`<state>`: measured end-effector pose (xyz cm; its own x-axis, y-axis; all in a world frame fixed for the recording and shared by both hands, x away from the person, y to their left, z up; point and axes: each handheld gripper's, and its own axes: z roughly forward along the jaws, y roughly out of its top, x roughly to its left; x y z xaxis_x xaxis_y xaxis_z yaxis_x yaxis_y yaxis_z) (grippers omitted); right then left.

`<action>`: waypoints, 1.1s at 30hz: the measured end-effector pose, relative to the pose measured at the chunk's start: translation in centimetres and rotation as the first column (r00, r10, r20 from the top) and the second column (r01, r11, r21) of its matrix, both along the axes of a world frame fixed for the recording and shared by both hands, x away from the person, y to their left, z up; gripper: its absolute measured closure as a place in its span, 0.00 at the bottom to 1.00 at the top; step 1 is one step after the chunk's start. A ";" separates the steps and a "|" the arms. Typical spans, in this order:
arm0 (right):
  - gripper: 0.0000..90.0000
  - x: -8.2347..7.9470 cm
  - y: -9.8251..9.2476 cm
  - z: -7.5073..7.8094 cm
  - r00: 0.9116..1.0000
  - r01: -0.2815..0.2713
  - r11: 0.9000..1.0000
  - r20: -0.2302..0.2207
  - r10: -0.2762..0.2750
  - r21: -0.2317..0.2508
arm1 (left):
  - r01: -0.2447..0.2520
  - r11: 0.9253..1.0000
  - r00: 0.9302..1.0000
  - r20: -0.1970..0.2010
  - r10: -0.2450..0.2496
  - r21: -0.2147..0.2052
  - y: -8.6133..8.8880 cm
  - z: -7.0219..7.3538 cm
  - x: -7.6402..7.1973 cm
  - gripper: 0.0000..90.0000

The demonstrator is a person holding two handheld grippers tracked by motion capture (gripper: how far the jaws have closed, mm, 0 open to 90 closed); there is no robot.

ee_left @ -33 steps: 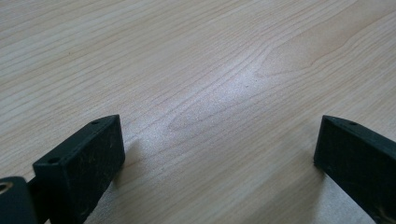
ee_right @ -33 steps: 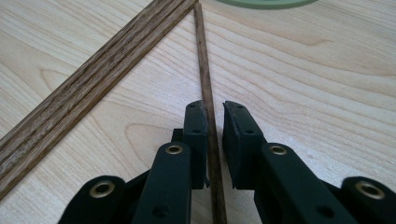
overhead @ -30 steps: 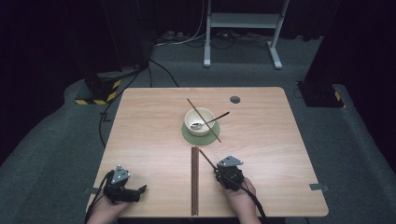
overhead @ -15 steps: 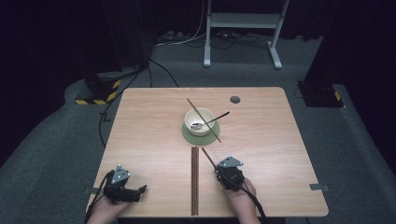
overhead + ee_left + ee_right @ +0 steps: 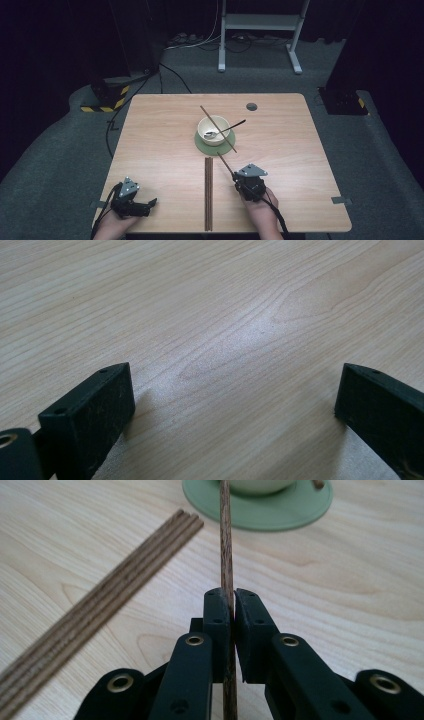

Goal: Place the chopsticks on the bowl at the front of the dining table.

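The right gripper [image 5: 230, 605] pinches one chopstick [image 5: 226, 555] tight, near the green mat [image 5: 295, 507]. It should lift slowly and keep squeezing. The left gripper [image 5: 235, 405] rests wide open, holding nothing.

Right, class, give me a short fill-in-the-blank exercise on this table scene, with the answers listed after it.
1. The right gripper is shut on a single wooden ____.
2. The bowl stands on a round ____ mat.
3. A metal ____ rests inside the bowl, its handle over the rim.
4. The left gripper has its jaws ____ over bare table.

Missing words: chopstick; green; spoon; open
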<state>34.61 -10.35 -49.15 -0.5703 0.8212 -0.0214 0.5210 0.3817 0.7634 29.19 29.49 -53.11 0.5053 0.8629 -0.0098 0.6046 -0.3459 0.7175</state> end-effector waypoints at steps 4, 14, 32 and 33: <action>0.94 0.0 0.2 1.1 1.000 -0.009 1.000 0.027 0.009 0.005 | 0.001 1.000 1.000 0.000 -0.001 0.000 0.0 0.0 0.0 0.03; 0.94 1.3 1.5 3.7 0.998 -0.030 0.999 0.050 0.030 0.012 | 0.001 1.000 1.000 0.003 -0.001 -0.001 0.0 0.0 0.0 0.04; 0.94 5.7 2.6 6.7 0.999 -0.032 0.997 0.046 0.029 0.072 | 0.004 1.000 1.000 0.002 -0.004 -0.003 0.0 0.0 0.0 0.04; 0.94 5.9 2.8 6.8 0.998 -0.035 0.997 0.045 0.032 0.066 | 0.004 1.000 1.000 0.002 -0.004 -0.003 0.0 0.0 0.0 0.04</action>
